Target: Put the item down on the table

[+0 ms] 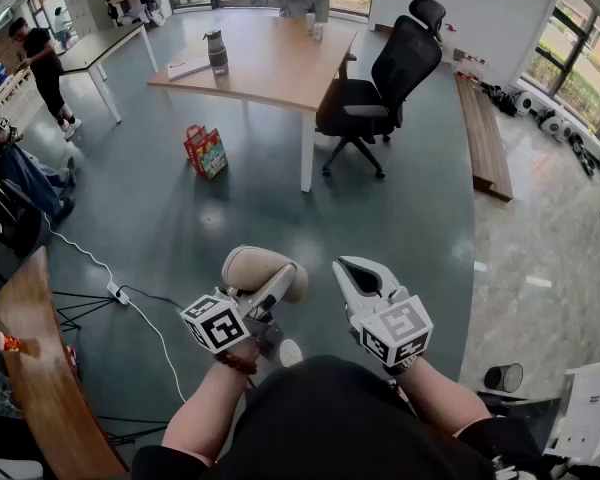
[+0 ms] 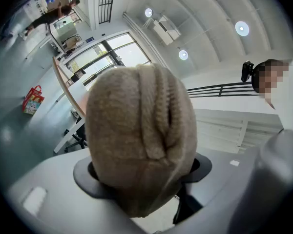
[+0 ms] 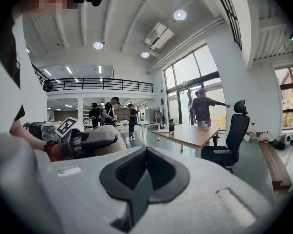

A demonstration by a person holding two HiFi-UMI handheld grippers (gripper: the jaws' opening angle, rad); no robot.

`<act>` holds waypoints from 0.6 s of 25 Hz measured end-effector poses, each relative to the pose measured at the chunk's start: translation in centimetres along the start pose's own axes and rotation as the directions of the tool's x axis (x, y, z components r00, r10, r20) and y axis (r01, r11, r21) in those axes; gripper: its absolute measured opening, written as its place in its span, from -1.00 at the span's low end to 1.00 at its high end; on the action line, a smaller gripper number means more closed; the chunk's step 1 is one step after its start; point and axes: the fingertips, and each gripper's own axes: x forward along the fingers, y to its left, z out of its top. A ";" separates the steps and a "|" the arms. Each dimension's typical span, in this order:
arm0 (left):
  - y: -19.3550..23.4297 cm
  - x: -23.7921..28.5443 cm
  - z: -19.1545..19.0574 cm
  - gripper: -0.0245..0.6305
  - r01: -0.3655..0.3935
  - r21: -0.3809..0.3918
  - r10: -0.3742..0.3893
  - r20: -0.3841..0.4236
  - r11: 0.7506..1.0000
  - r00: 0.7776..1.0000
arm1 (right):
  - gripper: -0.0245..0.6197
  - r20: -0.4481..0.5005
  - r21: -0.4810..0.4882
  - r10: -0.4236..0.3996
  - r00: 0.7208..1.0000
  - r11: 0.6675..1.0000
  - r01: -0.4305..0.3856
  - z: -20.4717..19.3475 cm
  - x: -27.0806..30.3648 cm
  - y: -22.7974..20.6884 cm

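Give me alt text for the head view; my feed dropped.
The left gripper holds a beige knit item; the right gripper beside it is shut and empty. Ahead stands a table with a bottle on it, a black chair at its right, and a red bag on the floor.

Beige ribbed knit item (image 2: pixel 139 140), grey floor (image 1: pixel 230 218)

The left gripper (image 1: pixel 263 280) and the right gripper (image 1: pixel 348 271) are shelled in pale grey plastic, with black ribbed lining at the jaws. A left cube (image 1: pixel 214 322) and a right cube (image 1: pixel 398 330), white with black square markers, are mounted behind. A black top (image 1: pixel 330 418) and a dark beaded bracelet (image 1: pixel 238 362) are worn.
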 end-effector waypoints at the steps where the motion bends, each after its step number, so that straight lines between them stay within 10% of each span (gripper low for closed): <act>1: 0.7 0.0 0.5 0.17 0.007 -0.001 -0.007 0.002 1.000 1.000 | -0.95 0.001 -0.002 0.000 1.000 1.000 0.000 0.2 0.8 0.1; 15: 6.6 0.4 5.0 0.17 0.005 -0.031 -0.004 0.016 1.000 1.000 | -0.95 -0.018 -0.011 0.017 1.000 1.000 -0.017 1.2 8.5 -0.1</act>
